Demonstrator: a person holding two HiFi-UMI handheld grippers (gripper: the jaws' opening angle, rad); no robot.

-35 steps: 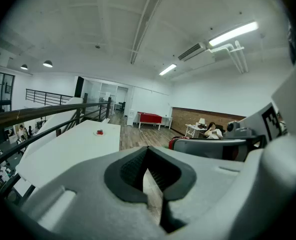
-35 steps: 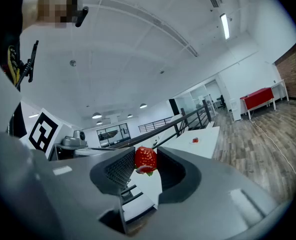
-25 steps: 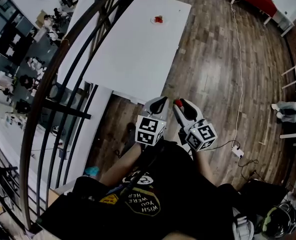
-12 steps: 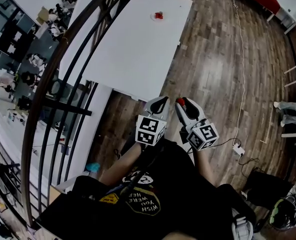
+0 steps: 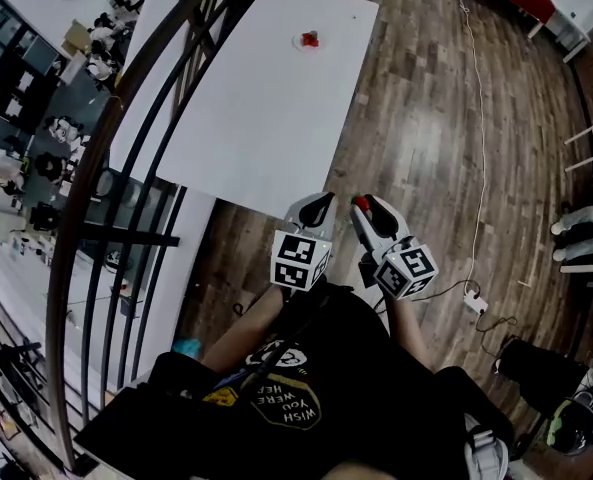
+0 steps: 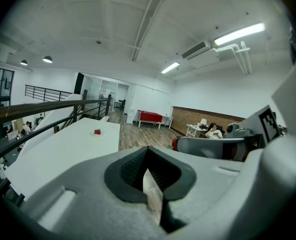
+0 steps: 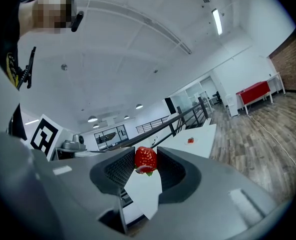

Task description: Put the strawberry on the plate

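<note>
You are carrying the strawberry point(image 7: 146, 159), pinched between the jaws of your right gripper point(image 5: 366, 206), held close to your chest. Your left gripper point(image 5: 314, 208) is pressed together on nothing. The plate point(image 5: 298, 40) sits far off on the white table point(image 5: 266, 108), with something small and red on it. Next, walk over and reach out above the plate. Your shirt reads "WISH YOU WERE HERE".
</note>
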